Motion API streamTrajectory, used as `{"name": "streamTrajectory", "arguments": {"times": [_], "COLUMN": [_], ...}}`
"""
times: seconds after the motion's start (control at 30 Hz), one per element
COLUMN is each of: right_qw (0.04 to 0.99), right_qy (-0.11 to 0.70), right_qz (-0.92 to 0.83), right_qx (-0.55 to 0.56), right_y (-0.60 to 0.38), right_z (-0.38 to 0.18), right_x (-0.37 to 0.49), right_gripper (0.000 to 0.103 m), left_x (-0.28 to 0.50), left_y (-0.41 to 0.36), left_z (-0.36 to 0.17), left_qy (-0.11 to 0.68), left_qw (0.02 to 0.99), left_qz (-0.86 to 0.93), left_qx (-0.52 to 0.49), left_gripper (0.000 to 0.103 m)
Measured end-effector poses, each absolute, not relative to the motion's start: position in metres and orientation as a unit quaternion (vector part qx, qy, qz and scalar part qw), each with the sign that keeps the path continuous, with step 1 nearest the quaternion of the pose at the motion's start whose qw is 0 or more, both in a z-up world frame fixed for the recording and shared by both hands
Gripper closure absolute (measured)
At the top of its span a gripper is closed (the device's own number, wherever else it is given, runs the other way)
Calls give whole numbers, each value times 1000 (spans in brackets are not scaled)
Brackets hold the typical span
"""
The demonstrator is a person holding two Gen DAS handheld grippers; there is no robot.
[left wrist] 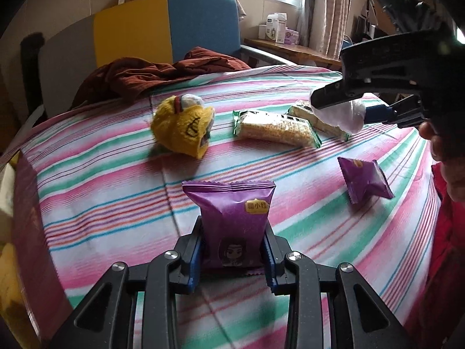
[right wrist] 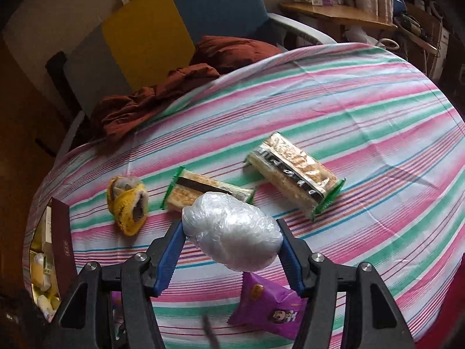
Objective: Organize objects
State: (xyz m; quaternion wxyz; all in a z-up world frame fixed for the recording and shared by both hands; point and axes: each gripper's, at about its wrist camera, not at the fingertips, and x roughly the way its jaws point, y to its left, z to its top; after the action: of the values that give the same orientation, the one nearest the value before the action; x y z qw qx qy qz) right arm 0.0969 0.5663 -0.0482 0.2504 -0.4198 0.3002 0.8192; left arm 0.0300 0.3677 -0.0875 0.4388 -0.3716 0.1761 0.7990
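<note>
My left gripper [left wrist: 232, 250] is shut on a purple snack packet [left wrist: 232, 218] and holds it upright over the striped cloth. My right gripper [right wrist: 232, 241] is shut on a white plastic-wrapped bundle [right wrist: 232, 232] and holds it above the table; it also shows in the left wrist view [left wrist: 343, 113] at upper right. A second purple packet [left wrist: 364, 183] [right wrist: 270, 311] lies on the cloth. Two green-edged cracker packs [left wrist: 276, 128] [right wrist: 296, 174] and a yellow plush toy [left wrist: 183, 125] [right wrist: 128, 206] lie farther back.
The round table has a pink, green and white striped cloth [left wrist: 101, 174]. A rust-red cloth [left wrist: 151, 75] lies at its far edge. A dark red box [right wrist: 62, 247] with items stands at the left edge. A blue and yellow chair [left wrist: 168, 26] stands behind.
</note>
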Motion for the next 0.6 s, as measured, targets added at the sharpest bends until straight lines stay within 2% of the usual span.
{"name": "streamTrajectory", "arguments": {"times": [0.6], "right_qw": [254], "right_qy": [284], "right_qz": [824], "right_qx": [-419], "right_y": [560], "right_z": [-46], "right_x": [95], "right_gripper": [41], "left_x": [49], "left_y": [295], "left_z": [-31], "left_qy": [133], "left_qw": [429], "left_qz": [824], "left_qx": [-345], "left_gripper": [68]}}
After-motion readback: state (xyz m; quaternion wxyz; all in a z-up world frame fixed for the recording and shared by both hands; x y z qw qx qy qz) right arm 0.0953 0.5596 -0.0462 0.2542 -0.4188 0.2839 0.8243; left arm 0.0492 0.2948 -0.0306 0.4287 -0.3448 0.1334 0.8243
